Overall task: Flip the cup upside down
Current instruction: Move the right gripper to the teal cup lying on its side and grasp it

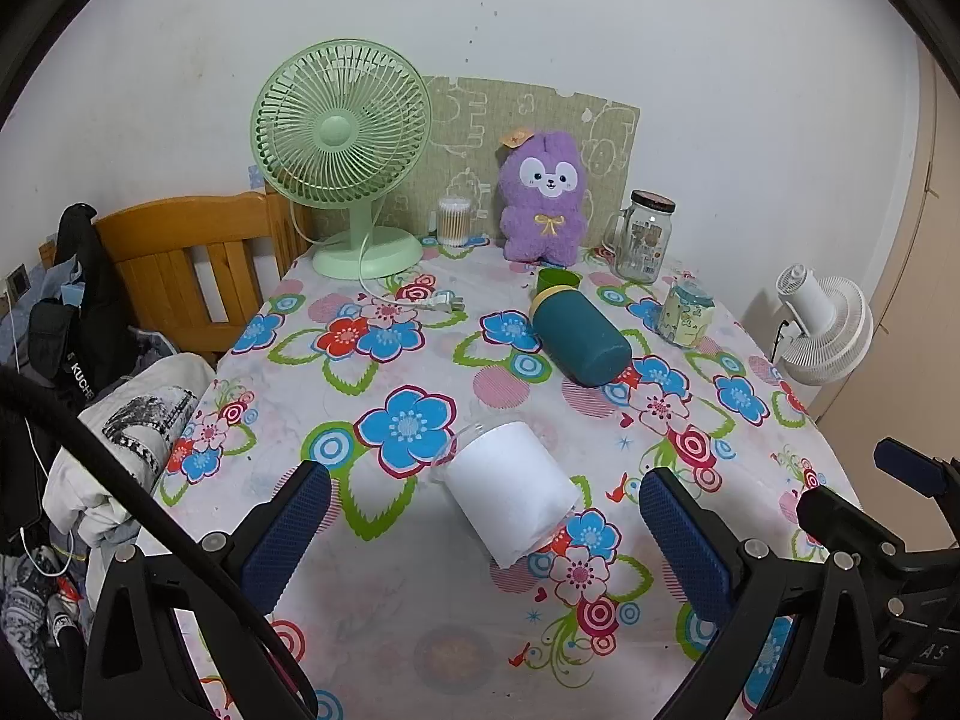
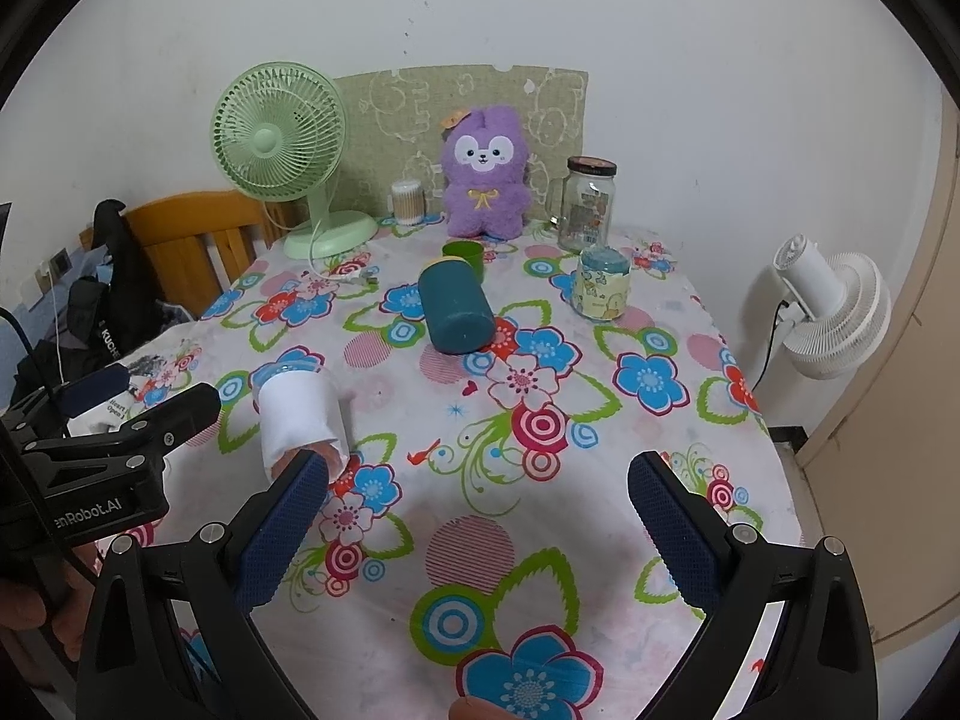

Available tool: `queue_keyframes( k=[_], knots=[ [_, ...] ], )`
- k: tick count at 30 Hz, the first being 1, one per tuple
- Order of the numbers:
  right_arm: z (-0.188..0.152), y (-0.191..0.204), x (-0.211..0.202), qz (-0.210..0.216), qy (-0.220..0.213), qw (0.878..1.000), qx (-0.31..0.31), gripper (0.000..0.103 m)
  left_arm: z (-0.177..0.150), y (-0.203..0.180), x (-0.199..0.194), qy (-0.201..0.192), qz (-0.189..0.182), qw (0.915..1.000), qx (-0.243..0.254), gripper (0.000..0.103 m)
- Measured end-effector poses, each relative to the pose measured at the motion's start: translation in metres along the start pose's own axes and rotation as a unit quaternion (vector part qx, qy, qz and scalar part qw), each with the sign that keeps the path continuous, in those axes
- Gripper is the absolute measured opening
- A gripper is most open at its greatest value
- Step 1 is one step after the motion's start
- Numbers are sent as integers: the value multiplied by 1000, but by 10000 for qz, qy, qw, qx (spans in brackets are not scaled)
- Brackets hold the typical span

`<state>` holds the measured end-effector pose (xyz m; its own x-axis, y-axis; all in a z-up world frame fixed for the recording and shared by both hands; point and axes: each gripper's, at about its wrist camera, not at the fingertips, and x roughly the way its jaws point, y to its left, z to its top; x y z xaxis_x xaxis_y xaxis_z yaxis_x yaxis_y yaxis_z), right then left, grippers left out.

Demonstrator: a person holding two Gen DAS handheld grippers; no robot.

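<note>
The cup (image 1: pixel 510 492) is a clear glass wrapped in white paper. It lies on its side on the flowered tablecloth (image 1: pixel 420 630), clear end pointing away. My left gripper (image 1: pixel 483 477) is open, its blue pads on either side of the cup and apart from it. In the right wrist view the cup (image 2: pixel 300 414) is at the left, and its near end is partly hidden behind one finger (image 2: pixel 288 516). My right gripper (image 2: pixel 478 462) is open over bare cloth with nothing between its fingers. The left gripper's black body (image 2: pixel 114 456) shows at the left edge.
A teal bottle (image 1: pixel 579 339) lies on its side mid-table, with a green cup (image 1: pixel 558 282) behind it. A green fan (image 1: pixel 342 144), purple plush (image 1: pixel 543 198), glass jar (image 1: pixel 645 237) and small patterned jar (image 1: pixel 687 312) stand at the back. Left are a wooden chair (image 1: pixel 180 258) and clothes; right, a white fan (image 1: pixel 822 324).
</note>
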<state>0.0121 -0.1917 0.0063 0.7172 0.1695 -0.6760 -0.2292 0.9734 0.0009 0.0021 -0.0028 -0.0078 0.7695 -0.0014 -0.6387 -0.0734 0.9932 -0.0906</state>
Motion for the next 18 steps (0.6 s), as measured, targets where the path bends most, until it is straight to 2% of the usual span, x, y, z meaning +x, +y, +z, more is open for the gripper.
queue_keyframes(
  k=[18],
  knots=[
    [-1,-2,7,-5,58,10000,17,101,-1,0,6,82,-8,10000,1,103]
  ],
)
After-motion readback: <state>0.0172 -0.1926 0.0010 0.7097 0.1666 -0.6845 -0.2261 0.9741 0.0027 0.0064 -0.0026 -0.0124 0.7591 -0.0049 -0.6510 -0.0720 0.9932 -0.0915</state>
